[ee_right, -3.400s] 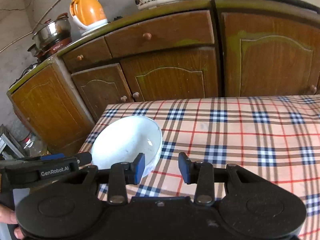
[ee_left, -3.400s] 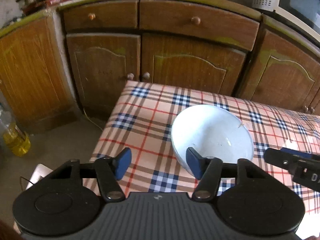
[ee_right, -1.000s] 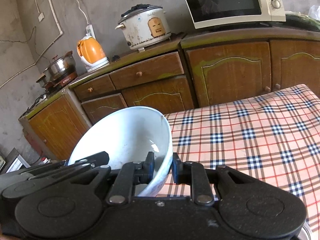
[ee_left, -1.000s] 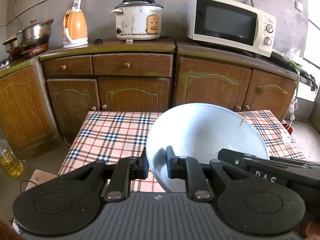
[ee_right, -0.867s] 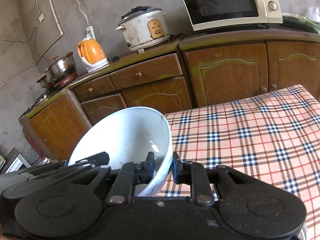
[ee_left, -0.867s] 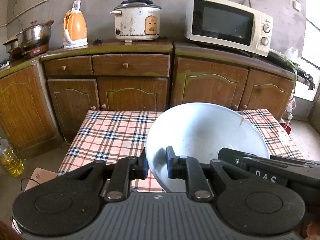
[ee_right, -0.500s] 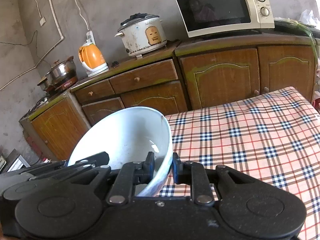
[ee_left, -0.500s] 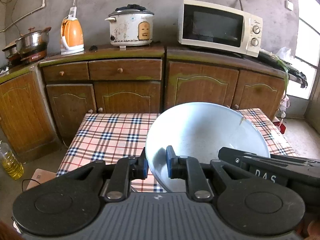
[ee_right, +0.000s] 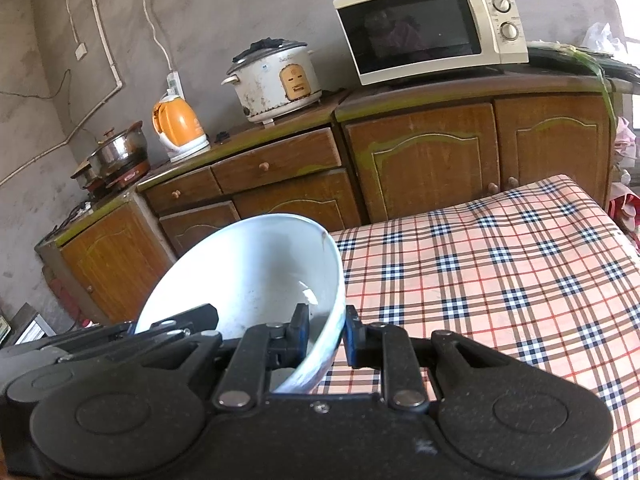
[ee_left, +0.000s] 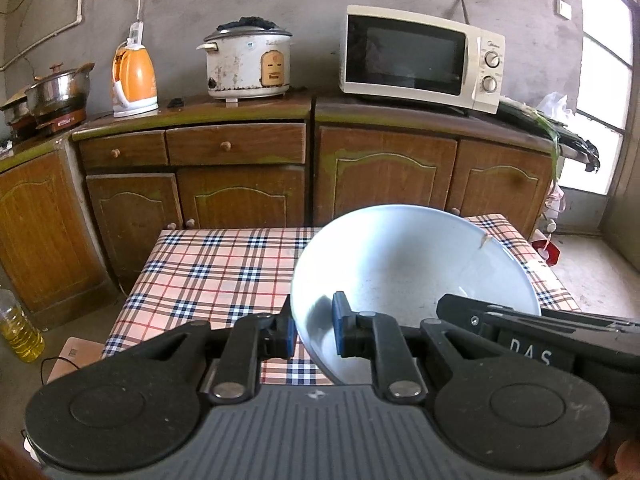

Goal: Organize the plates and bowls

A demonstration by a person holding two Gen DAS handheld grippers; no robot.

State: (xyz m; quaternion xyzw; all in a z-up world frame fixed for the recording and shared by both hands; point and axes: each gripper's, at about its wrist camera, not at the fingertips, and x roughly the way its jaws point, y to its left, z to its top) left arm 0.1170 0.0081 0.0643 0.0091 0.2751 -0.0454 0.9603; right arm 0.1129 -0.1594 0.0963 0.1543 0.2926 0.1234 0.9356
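A large white bowl [ee_left: 416, 264] hangs tilted in the air above the checked tablecloth [ee_left: 208, 272], held from two sides. My left gripper [ee_left: 314, 330] is shut on the bowl's left rim, one blue pad outside and one inside. My right gripper [ee_right: 325, 334] is shut on the opposite rim of the same bowl [ee_right: 248, 280], and its black body crosses the lower right of the left wrist view. A small chip marks the bowl's rim at the far side.
Brown wooden cabinets [ee_left: 240, 184] stand behind the table [ee_right: 500, 264]. On the counter are a microwave [ee_left: 420, 64], a rice cooker [ee_left: 248, 64], an orange kettle [ee_left: 134, 80] and a steel pot [ee_left: 56, 92]. A bottle of oil [ee_left: 18, 332] stands on the floor at left.
Both grippers, still clamped on the bowl, have drawn back from the cabinets; more of the counter, the wall and the window now shows.
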